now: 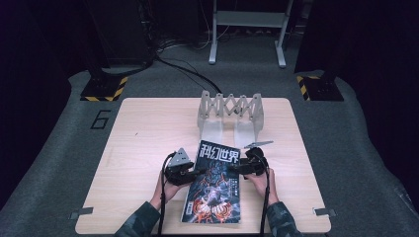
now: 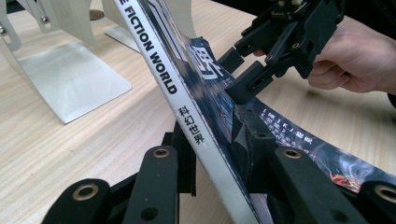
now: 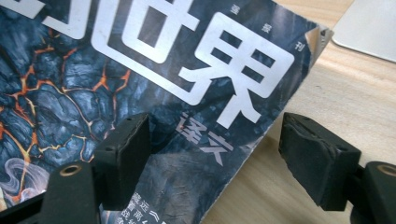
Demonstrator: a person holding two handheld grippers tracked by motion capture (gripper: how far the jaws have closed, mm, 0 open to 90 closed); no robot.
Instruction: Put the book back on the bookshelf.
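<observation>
Magazine (image 2: 196,116) spine reads "FICTION WORLD"; left gripper (image 2: 212,163) clamps it

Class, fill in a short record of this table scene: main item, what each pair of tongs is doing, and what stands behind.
Main item: magazine, dark cover, spine edge lifted
Left tongs: clamped on the magazine's spine
Right tongs: open, straddling the magazine's other edge
Behind: grey folding book stand, upright
Surface: wooden table
</observation>
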